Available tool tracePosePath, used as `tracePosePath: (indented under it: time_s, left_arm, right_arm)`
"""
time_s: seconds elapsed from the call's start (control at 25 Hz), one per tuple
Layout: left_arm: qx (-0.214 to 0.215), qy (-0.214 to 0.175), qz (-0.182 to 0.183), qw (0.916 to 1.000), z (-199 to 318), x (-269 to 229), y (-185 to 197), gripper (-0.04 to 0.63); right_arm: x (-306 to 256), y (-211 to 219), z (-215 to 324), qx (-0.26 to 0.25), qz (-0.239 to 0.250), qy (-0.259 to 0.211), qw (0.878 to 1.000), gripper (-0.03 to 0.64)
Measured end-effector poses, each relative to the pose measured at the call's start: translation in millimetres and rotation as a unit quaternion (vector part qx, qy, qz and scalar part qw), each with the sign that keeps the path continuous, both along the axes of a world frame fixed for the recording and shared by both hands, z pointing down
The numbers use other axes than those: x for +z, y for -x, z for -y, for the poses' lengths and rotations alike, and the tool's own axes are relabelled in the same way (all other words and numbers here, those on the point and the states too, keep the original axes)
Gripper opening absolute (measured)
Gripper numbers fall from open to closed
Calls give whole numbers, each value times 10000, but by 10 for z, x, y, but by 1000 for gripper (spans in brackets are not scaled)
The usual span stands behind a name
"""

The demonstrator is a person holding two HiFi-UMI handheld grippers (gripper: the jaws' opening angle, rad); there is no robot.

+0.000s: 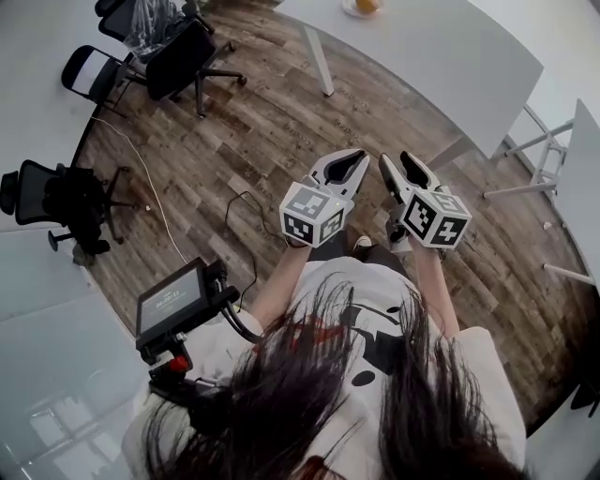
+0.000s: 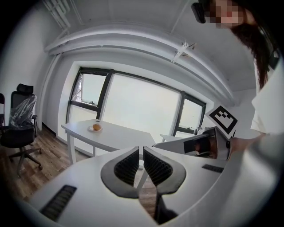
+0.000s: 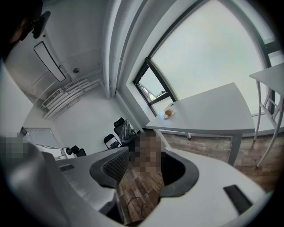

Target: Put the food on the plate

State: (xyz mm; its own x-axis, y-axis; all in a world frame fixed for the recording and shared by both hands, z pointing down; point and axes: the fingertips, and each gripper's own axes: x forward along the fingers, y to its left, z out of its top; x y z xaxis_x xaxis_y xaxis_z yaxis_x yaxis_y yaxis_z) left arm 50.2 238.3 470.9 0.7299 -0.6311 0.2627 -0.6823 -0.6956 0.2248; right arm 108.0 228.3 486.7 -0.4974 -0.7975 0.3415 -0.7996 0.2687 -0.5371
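A small plate with an orange piece of food (image 1: 362,7) sits on a white table (image 1: 422,52) at the top of the head view, well beyond both grippers. The same plate of food (image 2: 96,128) shows far off in the left gripper view, and the plate of food (image 3: 169,113) also in the right gripper view. My left gripper (image 1: 361,155) (image 2: 141,153) is shut and empty, held in the air over the wooden floor. My right gripper (image 1: 395,157) (image 3: 146,153) hangs beside it, shut and holding nothing. A blurred patch covers its tips in the right gripper view.
Black office chairs (image 1: 183,56) stand at the upper left, and another chair (image 1: 66,202) is at the left edge. A second white table (image 1: 586,178) with metal legs is at the right. A cable (image 1: 234,211) lies on the floor. Large windows (image 2: 142,106) are behind the table.
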Motion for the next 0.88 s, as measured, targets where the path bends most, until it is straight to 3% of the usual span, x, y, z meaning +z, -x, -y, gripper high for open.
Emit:
tracePosePath:
  time_s: [0.88]
  left_arm:
    - [-404,-132,92,9991,-102,-112,317,15]
  right_arm:
    - [-78,410,-120,-724,-264,-156,9969,219]
